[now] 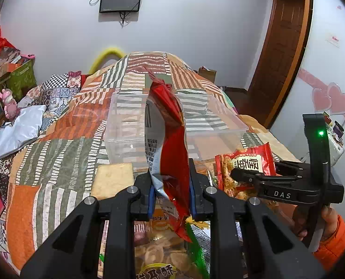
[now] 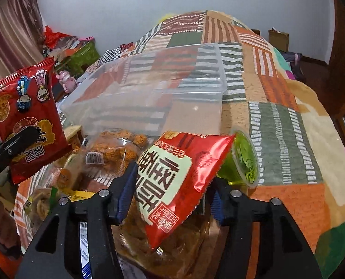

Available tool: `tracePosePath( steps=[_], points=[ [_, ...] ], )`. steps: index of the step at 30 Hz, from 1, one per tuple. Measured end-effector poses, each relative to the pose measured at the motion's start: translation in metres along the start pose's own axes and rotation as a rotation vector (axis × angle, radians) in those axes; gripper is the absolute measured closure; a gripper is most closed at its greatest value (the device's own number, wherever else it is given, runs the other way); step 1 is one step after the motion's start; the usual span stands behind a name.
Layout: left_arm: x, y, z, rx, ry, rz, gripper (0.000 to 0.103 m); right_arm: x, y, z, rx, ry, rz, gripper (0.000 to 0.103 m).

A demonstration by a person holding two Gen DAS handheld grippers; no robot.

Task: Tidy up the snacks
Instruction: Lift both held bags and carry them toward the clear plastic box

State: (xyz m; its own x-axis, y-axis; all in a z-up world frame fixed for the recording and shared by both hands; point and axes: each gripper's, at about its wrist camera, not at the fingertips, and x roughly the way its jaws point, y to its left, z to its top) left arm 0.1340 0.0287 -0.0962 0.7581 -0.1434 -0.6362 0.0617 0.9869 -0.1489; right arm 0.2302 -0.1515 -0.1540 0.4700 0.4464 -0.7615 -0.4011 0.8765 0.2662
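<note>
Patchwork bedding (image 1: 63, 144) in orange, green and striped squares covers the bed where everything lies, with a white wall behind. Toward the far side sits a clear plastic bin (image 1: 126, 125), empty as far as the views show. The left gripper (image 1: 171, 195) tilts downward over the near heap of snacks, its blue-padded jaws clenched on a red snack bag (image 1: 172, 139) that stands edge-up between them, above the pile and in front of the bin. To its right, a hand (image 1: 316, 223) in an orange sleeve (image 1: 337, 241) holds the right gripper (image 2: 170, 197), also angled down onto the pile. Its jaws stand partly apart on either side of a red and cream snack packet (image 2: 172, 181); the left pad seems to touch the packet, the right pad looks clear of it. A green jelly cup (image 2: 244, 160) lies on its side just right of that packet.
</note>
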Motion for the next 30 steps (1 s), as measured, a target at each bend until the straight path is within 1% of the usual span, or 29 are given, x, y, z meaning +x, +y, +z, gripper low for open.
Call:
tracePosePath(
  steps=[6,14,16,17,19,22,26,30],
  points=[
    [-0.006,0.001,0.006,0.003,-0.022,0.016,0.081,-0.012,0.012,-0.001,-0.051,-0.048,-0.043,0.062],
    [-0.018,0.003,0.021,-0.001,-0.071,0.028,0.081,-0.047,0.019,0.009,-0.073,-0.128,-0.028,0.065],
    [-0.019,0.003,0.026,-0.001,-0.08,0.03,0.081,-0.055,0.02,0.016,-0.077,-0.148,-0.018,0.072],
    [-0.019,0.004,0.029,-0.002,-0.085,0.03,0.081,-0.057,0.02,0.019,-0.073,-0.154,-0.006,0.078],
    [-0.019,0.005,0.035,-0.003,-0.092,0.031,0.081,-0.061,0.018,0.028,-0.064,-0.163,0.024,0.078],
    [-0.017,0.008,0.044,-0.009,-0.104,0.036,0.081,-0.059,0.021,0.038,-0.082,-0.179,-0.005,0.079],
    [-0.012,0.011,0.054,-0.005,-0.113,0.046,0.081,-0.053,0.019,0.042,-0.084,-0.171,0.004,0.08],
    [-0.005,0.013,0.064,0.003,-0.115,0.056,0.081,-0.059,0.021,0.05,-0.097,-0.199,0.011,0.08]
  ],
)
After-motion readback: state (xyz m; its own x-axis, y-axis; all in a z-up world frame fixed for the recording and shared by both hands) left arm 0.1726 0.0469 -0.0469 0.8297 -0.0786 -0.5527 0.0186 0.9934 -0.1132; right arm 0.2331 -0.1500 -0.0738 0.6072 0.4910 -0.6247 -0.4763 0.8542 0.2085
